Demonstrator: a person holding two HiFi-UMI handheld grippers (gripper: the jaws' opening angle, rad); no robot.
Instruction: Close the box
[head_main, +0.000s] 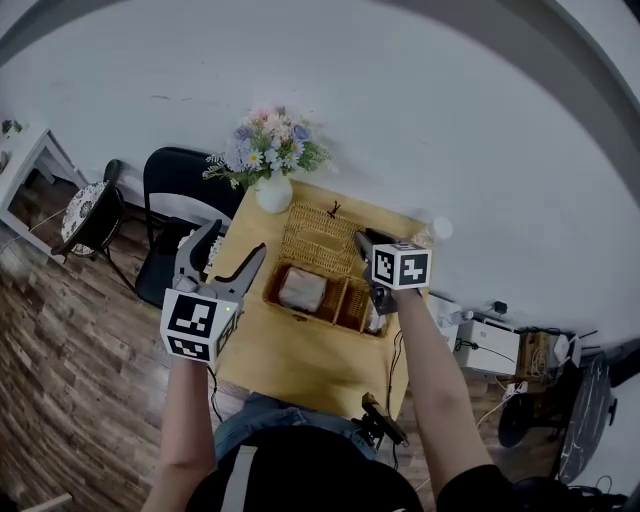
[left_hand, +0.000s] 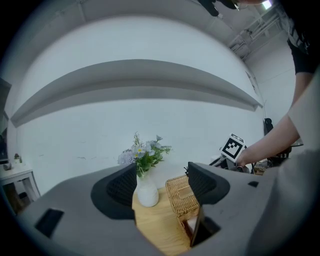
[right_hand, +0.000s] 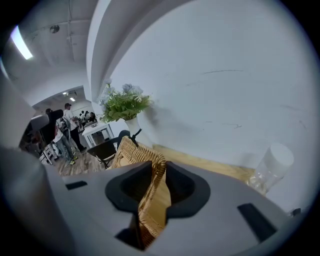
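A wicker box (head_main: 345, 305) stands on the wooden table (head_main: 300, 355), with a white packet (head_main: 302, 288) in its left compartment. Its wicker lid (head_main: 318, 240) is swung open toward the wall. My right gripper (head_main: 366, 245) reaches over the lid's right edge. In the right gripper view that edge (right_hand: 152, 200) sits between the two pads of the right gripper (right_hand: 157, 182), which press on it. My left gripper (head_main: 228, 252) hovers open over the table's left edge, empty. Between its fingers the left gripper view shows the lid (left_hand: 181, 197).
A white vase of flowers (head_main: 272, 190) stands at the table's far edge, left of the lid. A clear plastic cup (right_hand: 270, 167) is at the far right corner. A black chair (head_main: 175, 200) stands left of the table, and boxes and cables (head_main: 490, 345) lie on the right.
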